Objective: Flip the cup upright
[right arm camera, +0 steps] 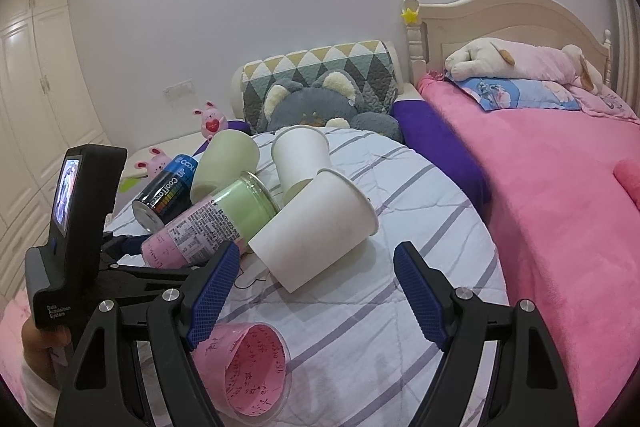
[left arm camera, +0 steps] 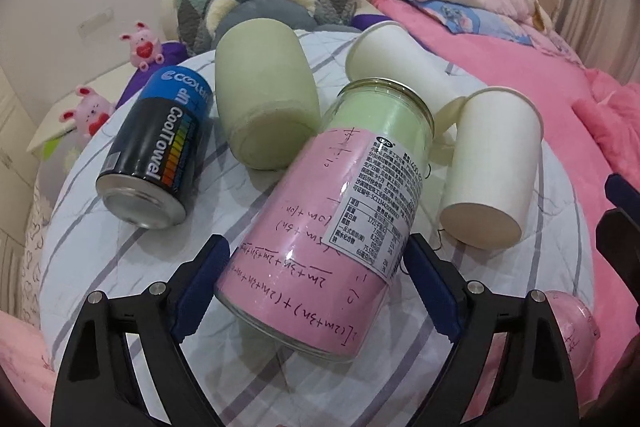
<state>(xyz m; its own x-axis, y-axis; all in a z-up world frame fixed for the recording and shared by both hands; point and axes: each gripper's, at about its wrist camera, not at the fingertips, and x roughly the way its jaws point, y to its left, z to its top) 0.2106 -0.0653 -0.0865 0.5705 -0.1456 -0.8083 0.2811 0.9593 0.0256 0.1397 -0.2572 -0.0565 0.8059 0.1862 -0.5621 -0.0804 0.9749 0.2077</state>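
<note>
The left gripper (left arm camera: 316,281) is seen spread wide, its blue pads (left arm camera: 202,279) flanking the base end of the glass jar (left arm camera: 320,227) wrapped in pink paper; whether the pads press it cannot be told. The jar lies on its side on the striped quilt (left arm camera: 120,259), mouth pointing away. Beside the jar's mouth a paper cup (left arm camera: 490,171) lies toppled. The right gripper (right arm camera: 316,293) is held open and empty just short of that paper cup (right arm camera: 320,227), angled down over the quilt.
</note>
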